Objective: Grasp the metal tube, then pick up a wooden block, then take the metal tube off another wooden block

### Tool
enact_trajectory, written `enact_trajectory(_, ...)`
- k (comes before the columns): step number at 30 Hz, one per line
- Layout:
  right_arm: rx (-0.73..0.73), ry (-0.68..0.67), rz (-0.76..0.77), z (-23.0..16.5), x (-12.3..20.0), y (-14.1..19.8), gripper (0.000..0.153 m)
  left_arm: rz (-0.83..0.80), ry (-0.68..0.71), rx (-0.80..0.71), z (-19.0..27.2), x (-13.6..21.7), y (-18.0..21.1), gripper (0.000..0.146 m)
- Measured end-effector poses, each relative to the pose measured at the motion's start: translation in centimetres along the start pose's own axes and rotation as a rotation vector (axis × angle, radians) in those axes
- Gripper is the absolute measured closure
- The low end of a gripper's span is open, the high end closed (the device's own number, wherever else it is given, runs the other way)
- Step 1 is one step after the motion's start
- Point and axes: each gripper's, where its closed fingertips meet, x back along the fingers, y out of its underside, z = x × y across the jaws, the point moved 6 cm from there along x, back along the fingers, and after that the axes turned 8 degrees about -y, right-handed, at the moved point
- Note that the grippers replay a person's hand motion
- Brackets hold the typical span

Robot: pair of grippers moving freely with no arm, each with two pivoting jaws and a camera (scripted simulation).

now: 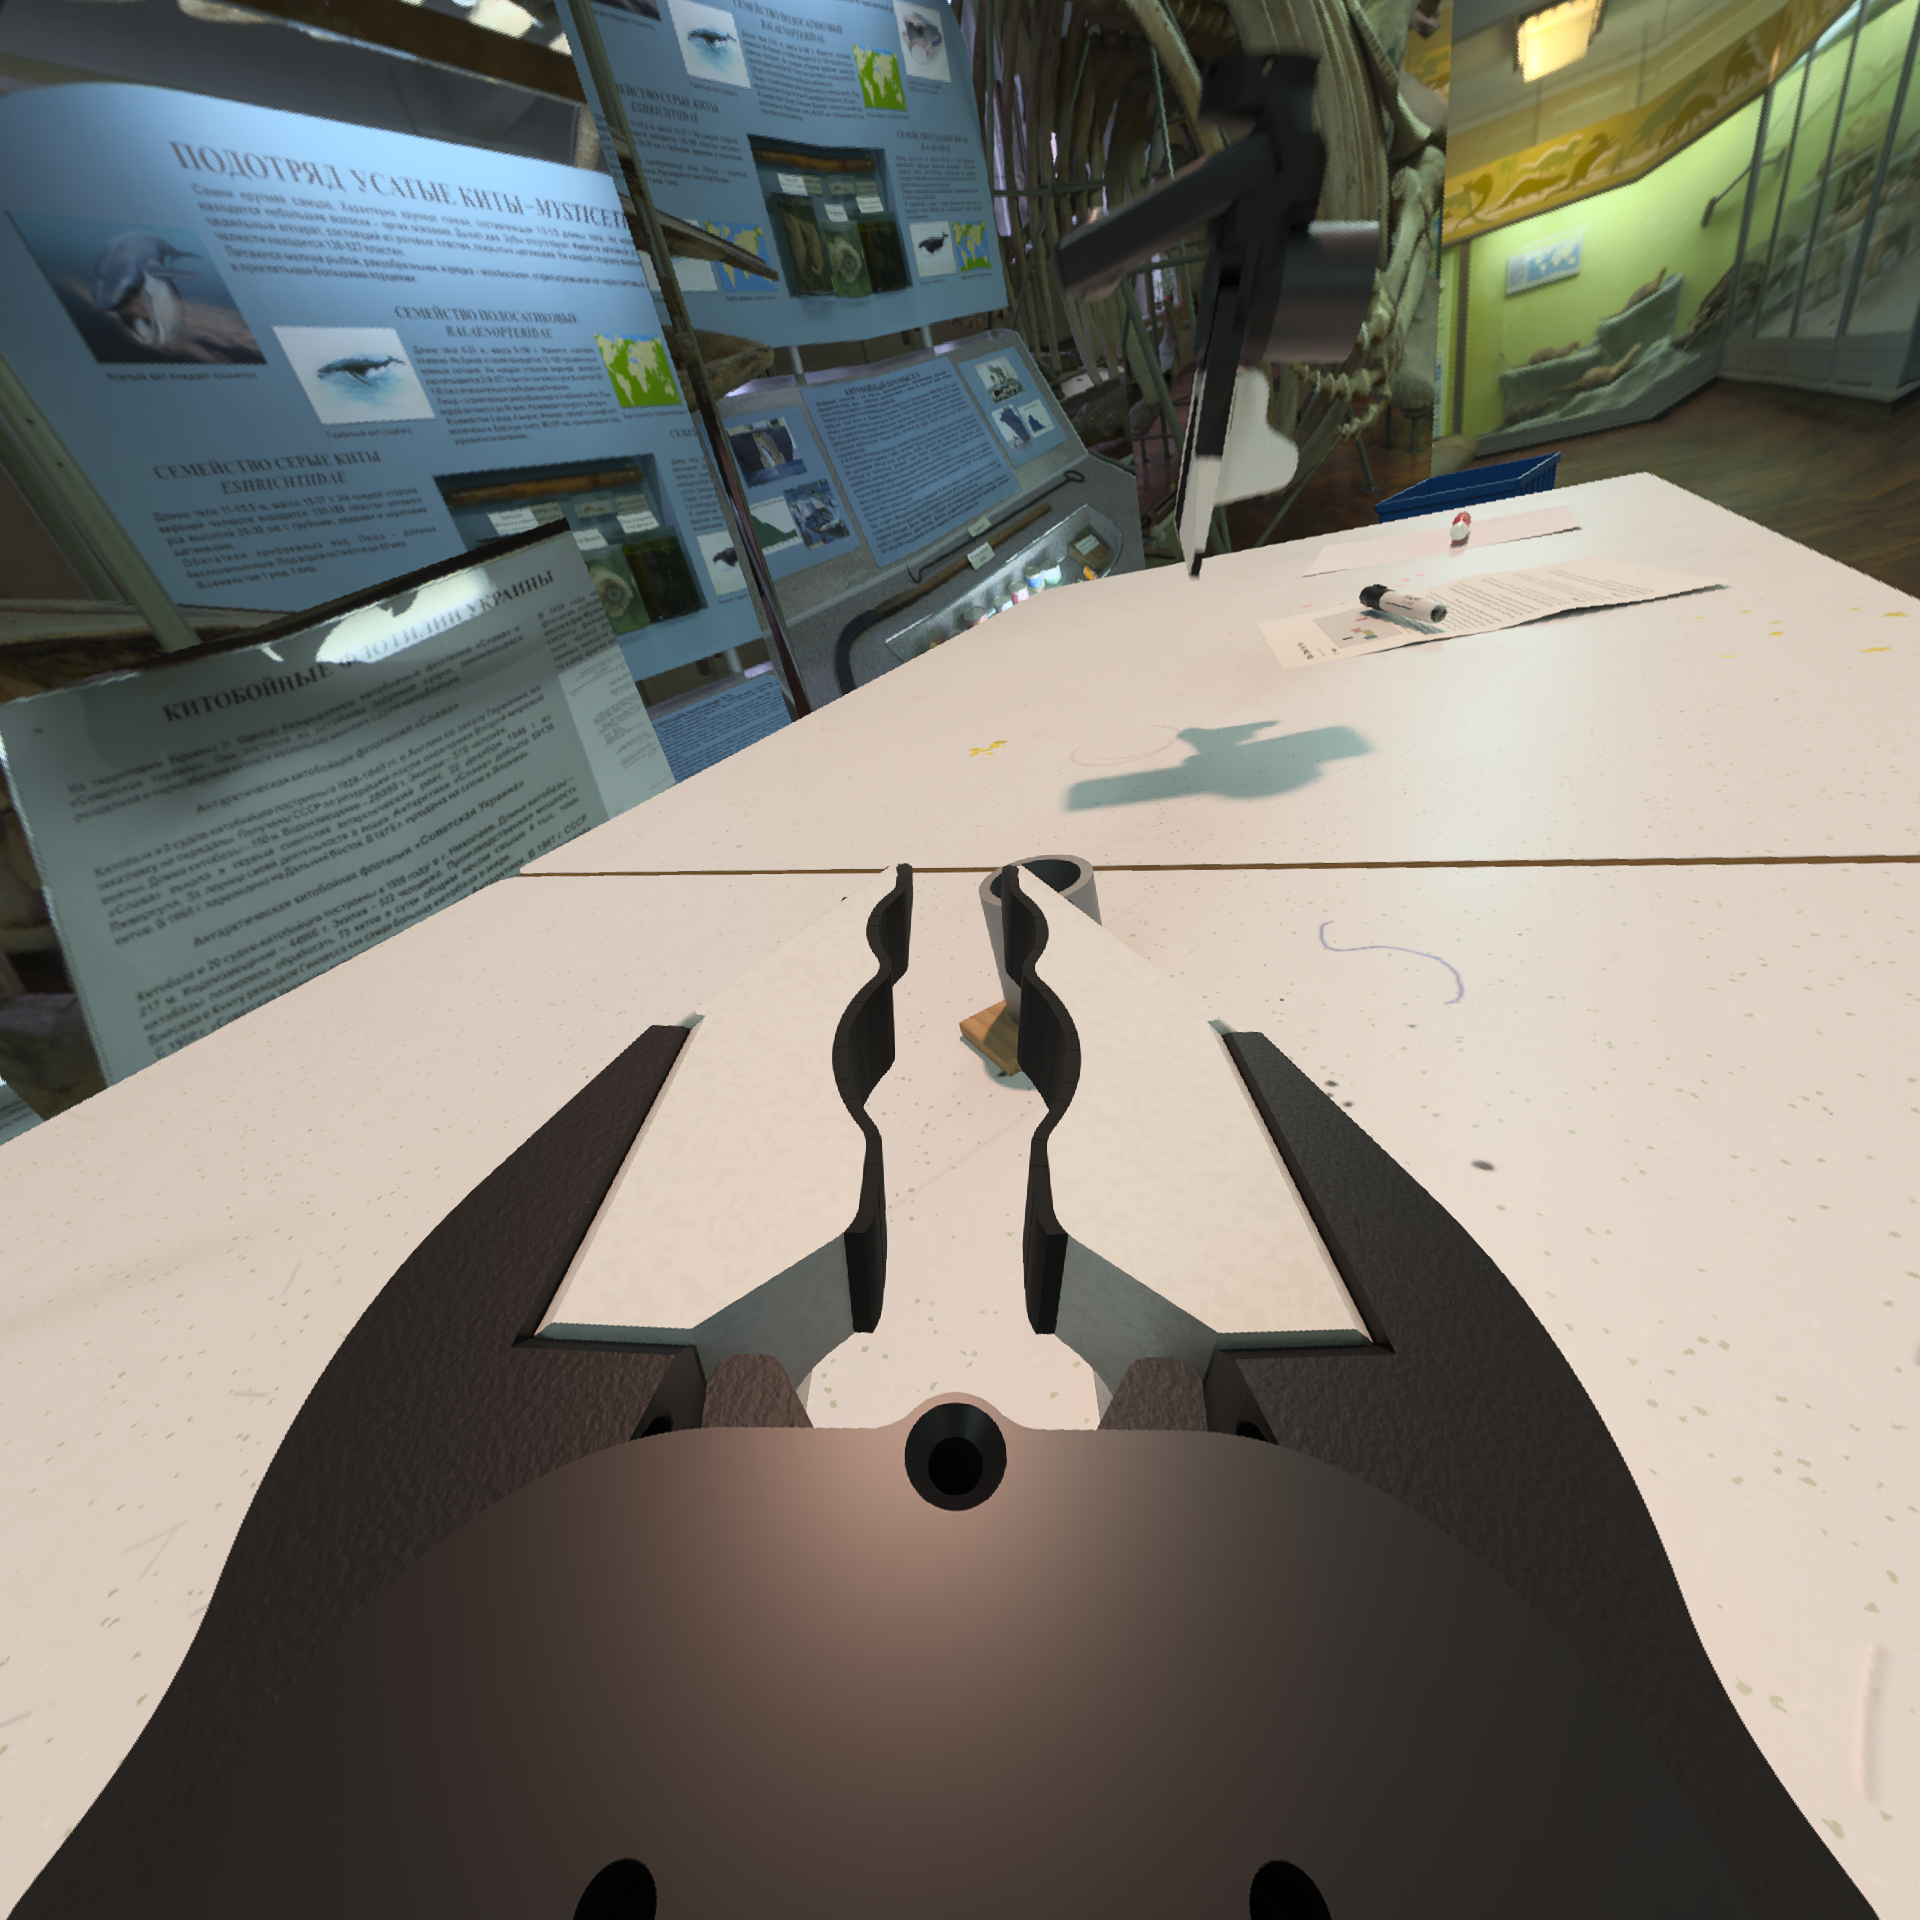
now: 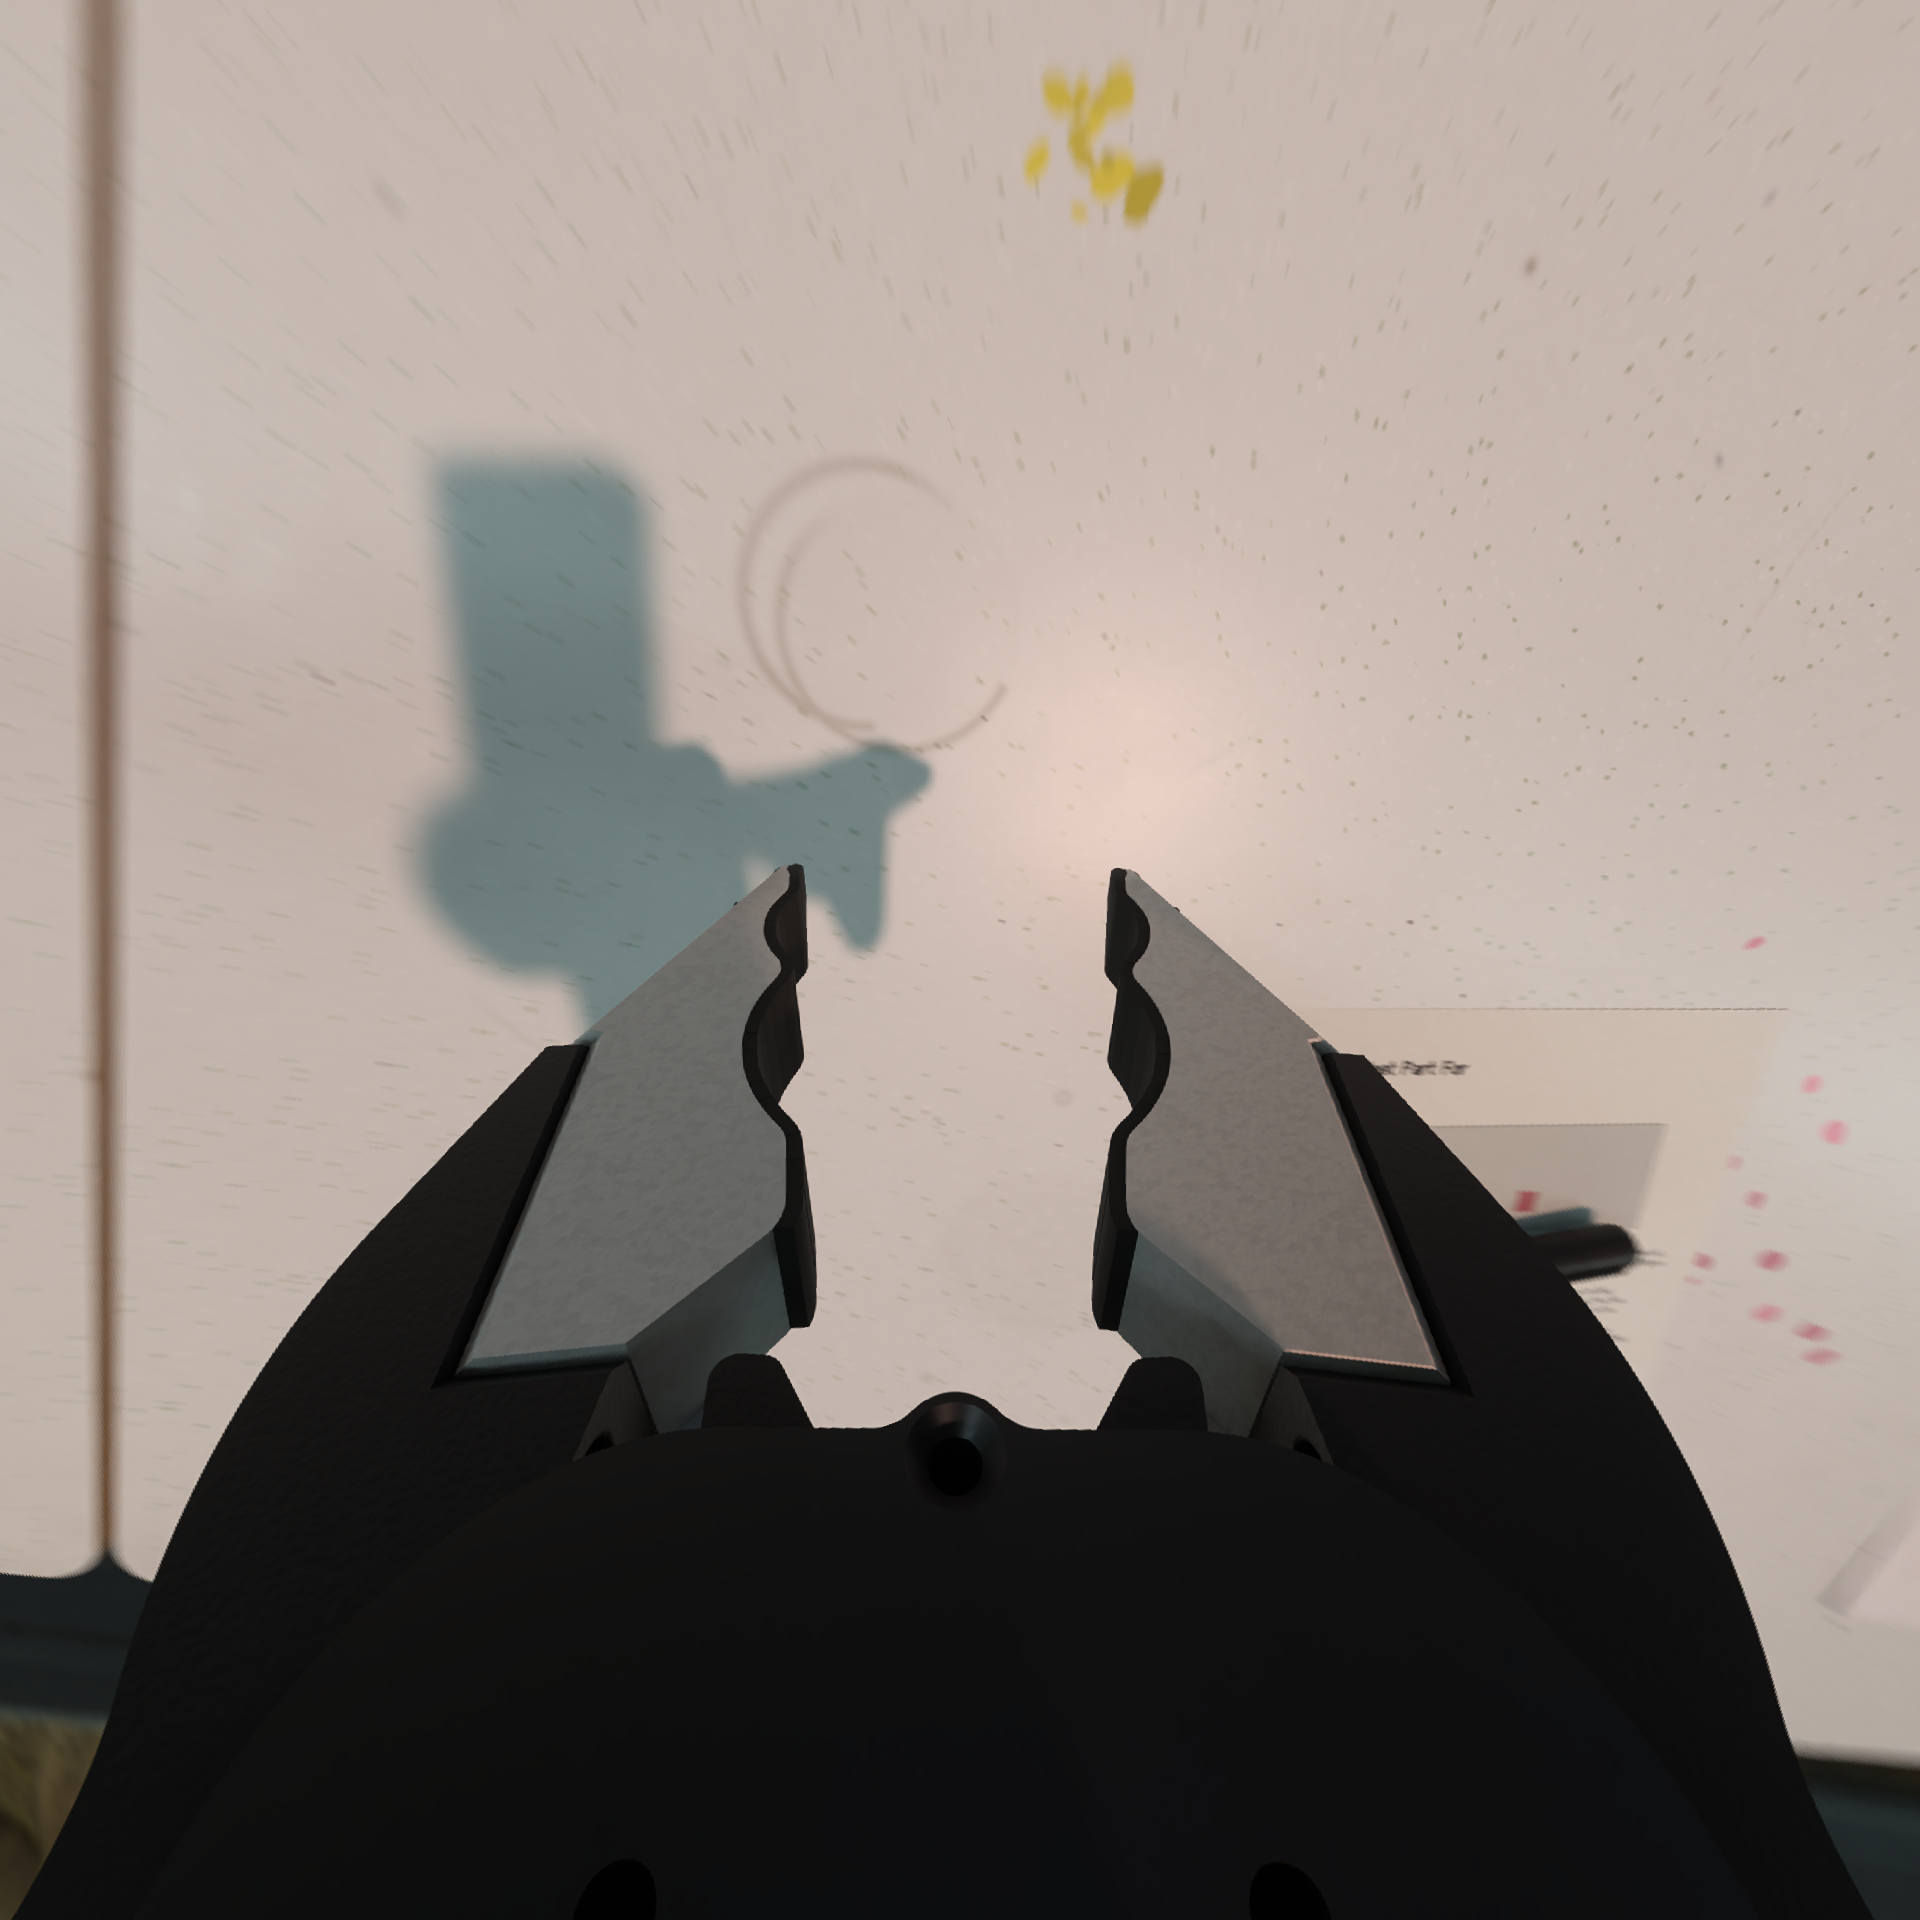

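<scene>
Left tongs point(image 1: 958, 883) narrowly parted, nearing metal tube point(image 1: 1049, 914) standing on wooden block point(image 1: 995, 1034) on tabletop point(image 1: 1455, 1039); right tongs point(image 2: 956, 883) wide, empty, hovering. First grasp pending: shift rightward, then close.

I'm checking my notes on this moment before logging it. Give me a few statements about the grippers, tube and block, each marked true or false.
1. The left gripper has its jaws apart, gripping nothing. True.
2. The metal tube lies flat on the table. False: it stands upright on a wooden block.
3. The right gripper holds a wooden block. False: its jaws are apart and empty, above bare table.
4. A black marker rests on paper at the table's far side. True.
5. The tube sits ahead of the left gripper, partly hidden by one finger. True.
</scene>
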Motion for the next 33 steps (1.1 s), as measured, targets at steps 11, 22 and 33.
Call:
enact_trajectory(11,0.289,-0.488,0.67,-20.0,6.7,-1.8,0.08,-0.127,0.09,-0.02,2.1,-0.3,0.4,0.129)
enact_trajectory(22,0.645,-0.232,0.479,-31.6,-11.2,-6.5,0.095,-0.522,-0.117,0.093,-6.9,5.8,-8.1,0.115)
enact_trajectory(33,0.723,-0.205,0.473,-31.1,-12.1,-5.2,0.1,-1.088,-0.341,0.173,-25.1,4.7,-1.6,0.109)
